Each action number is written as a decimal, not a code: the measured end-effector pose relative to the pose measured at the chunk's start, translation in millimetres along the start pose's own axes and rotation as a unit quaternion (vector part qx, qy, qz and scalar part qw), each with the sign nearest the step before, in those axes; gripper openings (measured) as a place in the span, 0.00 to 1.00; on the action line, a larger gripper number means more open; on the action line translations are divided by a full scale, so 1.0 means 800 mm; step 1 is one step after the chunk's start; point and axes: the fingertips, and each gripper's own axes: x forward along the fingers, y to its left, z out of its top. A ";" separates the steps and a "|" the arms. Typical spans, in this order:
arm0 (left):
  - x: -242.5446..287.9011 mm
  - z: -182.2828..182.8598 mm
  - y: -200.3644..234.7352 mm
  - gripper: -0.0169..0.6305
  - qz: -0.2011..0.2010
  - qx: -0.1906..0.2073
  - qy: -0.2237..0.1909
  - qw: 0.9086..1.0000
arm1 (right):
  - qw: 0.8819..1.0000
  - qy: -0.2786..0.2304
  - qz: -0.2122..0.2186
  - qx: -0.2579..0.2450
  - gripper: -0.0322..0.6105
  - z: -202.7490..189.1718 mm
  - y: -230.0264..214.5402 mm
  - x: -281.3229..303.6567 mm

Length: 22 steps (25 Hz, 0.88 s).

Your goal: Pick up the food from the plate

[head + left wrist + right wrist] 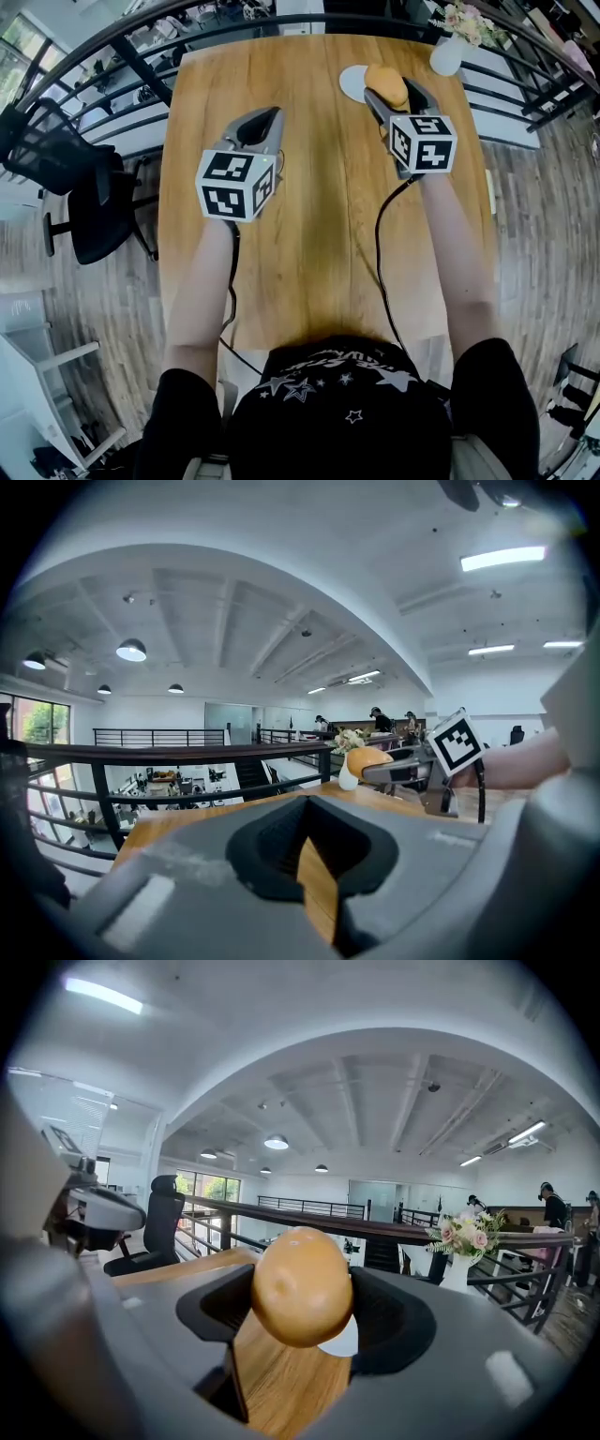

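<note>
Food (302, 1285), a smooth, rounded orange-yellow piece, sits pinched between the two dark pads of our right gripper (389, 92), which press on it from either side. We hold it in the air over the white plate (352, 84), whose pale surface shows just below and behind it in the right gripper view. The plate rests near the far edge of the wooden desk (319, 234), with a white vase (446, 56) of flowers near it at the corner. Our left gripper (272, 117) hangs above the desk well to the left, its jaws drawn together at the tips with nothing between them.
</note>
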 end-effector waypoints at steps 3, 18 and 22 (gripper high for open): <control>-0.037 -0.004 -0.028 0.02 -0.003 0.003 -0.002 1.000 | 1.000 -0.006 0.012 0.008 0.55 0.003 0.018 -0.040; -0.185 -0.070 -0.150 0.02 0.018 -0.025 0.005 1.000 | 0.997 -0.030 0.054 0.035 0.55 -0.030 0.086 -0.234; -0.215 -0.086 -0.202 0.02 0.021 -0.044 0.003 0.999 | 0.997 -0.028 0.059 0.050 0.55 -0.060 0.090 -0.299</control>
